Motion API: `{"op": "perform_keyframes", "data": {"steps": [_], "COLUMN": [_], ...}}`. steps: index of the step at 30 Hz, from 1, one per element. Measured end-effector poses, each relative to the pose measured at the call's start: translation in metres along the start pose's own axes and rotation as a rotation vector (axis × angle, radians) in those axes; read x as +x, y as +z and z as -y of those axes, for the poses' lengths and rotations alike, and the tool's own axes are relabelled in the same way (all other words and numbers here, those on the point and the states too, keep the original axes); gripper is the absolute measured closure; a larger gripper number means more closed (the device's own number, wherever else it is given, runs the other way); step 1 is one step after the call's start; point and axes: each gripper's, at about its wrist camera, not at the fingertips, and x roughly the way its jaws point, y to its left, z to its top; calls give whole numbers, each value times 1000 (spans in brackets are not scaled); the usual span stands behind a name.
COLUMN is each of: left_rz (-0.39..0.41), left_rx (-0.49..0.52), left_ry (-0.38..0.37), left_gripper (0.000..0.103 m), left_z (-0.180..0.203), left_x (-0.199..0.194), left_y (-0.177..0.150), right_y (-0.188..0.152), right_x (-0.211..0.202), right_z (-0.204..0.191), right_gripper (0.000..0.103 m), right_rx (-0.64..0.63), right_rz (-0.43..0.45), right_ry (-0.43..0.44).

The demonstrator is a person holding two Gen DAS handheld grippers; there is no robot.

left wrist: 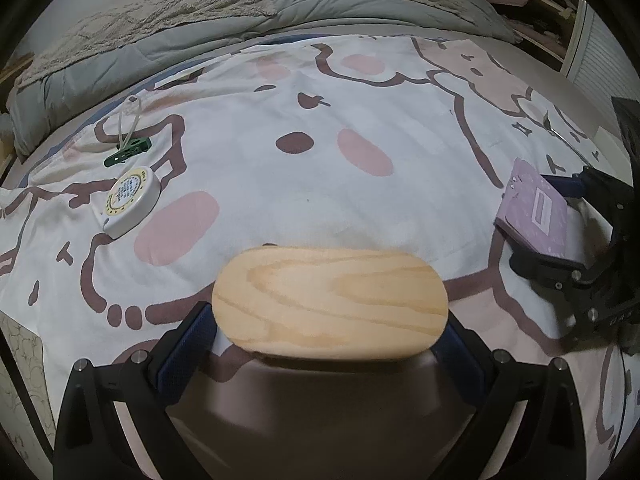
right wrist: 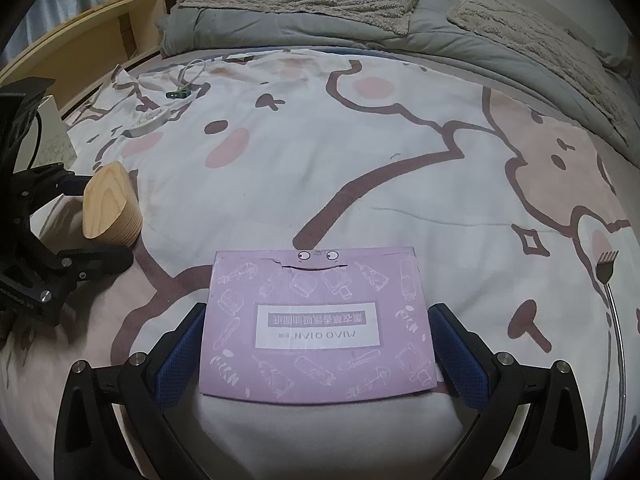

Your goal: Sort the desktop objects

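Note:
An oval wooden block (left wrist: 330,300) fills the lower middle of the left wrist view, and my left gripper (left wrist: 324,344) is shut on it with a blue pad against each end. From the right wrist view the same wooden block (right wrist: 110,204) and left gripper (right wrist: 80,220) sit at the left, low over the bedspread. A flat purple box (right wrist: 316,324) with a white label lies between the pads of my right gripper (right wrist: 318,348), which is shut on its two sides. The left wrist view shows that purple box (left wrist: 536,208) held at the far right by the right gripper (left wrist: 556,224).
A white round tape measure (left wrist: 132,200) and a green clip (left wrist: 128,152) with a cord lie at the left on the cartoon bedspread (left wrist: 320,120). A long metal fork-like tool (right wrist: 608,280) lies at the right. A grey quilt (right wrist: 280,28) is heaped at the back.

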Motion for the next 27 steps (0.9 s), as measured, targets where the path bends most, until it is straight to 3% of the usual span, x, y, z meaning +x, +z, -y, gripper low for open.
{"op": "perform_keyframes", "data": {"steps": [9,13,17,22,27], "left_rz": [1,42,52,58,59], "left_rx": [-55,-92,-38,-38,-30], "left_ry": [-40,-118,-77,-51,-42], "left_gripper": [0,0,1,9,9], "left_z": [-6,-9,1,0,0], "left_x": [-2,-9,-10,-9,-9], "left_y": [2,1,-1,0,-2], "right_y": [-2,-2,-3,-4,-4], "right_x": [-1,-2,-2,-4,-5], "right_z": [0,0,0,1,1], "right_gripper": [0,0,0,0,0], "right_rx": [4,2,5,9,14], "right_rz": [15,19,25,39,43], "right_ry": [4,1,4,7,12]}}
